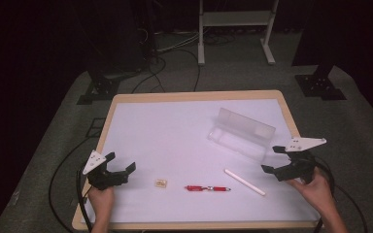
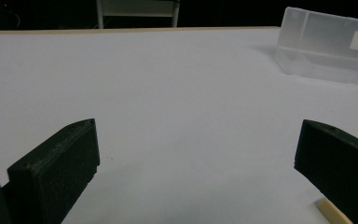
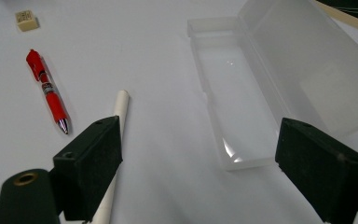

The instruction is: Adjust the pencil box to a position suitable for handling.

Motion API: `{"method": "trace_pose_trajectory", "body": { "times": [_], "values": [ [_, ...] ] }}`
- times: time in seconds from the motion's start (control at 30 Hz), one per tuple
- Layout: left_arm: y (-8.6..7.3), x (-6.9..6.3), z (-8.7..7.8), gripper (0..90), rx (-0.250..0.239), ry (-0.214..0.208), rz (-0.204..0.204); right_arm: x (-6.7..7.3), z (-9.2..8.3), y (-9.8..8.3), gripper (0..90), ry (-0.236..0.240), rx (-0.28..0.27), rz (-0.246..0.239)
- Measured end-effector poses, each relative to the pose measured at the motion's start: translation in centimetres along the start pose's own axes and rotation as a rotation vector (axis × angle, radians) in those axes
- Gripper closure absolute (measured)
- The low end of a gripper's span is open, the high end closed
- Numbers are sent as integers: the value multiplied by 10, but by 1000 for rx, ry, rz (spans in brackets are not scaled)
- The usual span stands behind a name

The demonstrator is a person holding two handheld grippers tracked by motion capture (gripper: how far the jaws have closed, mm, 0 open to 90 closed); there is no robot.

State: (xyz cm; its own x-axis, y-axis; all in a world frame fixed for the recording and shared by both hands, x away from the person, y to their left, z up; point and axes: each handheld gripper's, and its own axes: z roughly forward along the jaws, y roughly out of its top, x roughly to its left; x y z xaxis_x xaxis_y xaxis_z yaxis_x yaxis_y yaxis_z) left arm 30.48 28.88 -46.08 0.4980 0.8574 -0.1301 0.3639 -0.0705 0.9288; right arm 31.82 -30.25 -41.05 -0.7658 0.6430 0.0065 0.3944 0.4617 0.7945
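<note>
An open clear plastic case [image 1: 240, 133] lies at the table's right, its lid raised. In front of it lie a white stick [image 1: 244, 182], a red pen [image 1: 206, 188] and a small cream eraser [image 1: 161, 183]. My left gripper [image 1: 121, 161] stands open and empty at the front left, apart from all of them. My right gripper [image 1: 271, 158] is open at the front right, beside the case's near end. In the right gripper view, the right gripper [image 3: 200, 130] frames the case [image 3: 261, 84], and the stick [image 3: 116, 140] runs under its left jaw, past the pen [image 3: 49, 95] and eraser [image 3: 27, 20].
The white tabletop [image 1: 175, 131] has a wooden rim. A metal stand [image 1: 235, 29] and cables are on the floor behind it. In the left gripper view, the left gripper [image 2: 196, 135] faces bare white surface with the case [image 2: 326, 46] far right.
</note>
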Motion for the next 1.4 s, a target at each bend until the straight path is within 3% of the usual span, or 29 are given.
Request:
{"method": "trace_pose_trajectory", "body": {
  "times": [0.9, 1.33, 1.4],
  "values": [
    [0, 0, 0, 0, 0, 2, -1, 0, 27, 38, 140, 26, 41, -69],
    [0, 1, 0, 0, 0, 1, -1, -3, 53, 52, 152, 47, 80, -84],
    [0, 1, 0, 0, 1, 1, -1, -5, 57, 53, 186, 50, 86, -89]
  ]
}}
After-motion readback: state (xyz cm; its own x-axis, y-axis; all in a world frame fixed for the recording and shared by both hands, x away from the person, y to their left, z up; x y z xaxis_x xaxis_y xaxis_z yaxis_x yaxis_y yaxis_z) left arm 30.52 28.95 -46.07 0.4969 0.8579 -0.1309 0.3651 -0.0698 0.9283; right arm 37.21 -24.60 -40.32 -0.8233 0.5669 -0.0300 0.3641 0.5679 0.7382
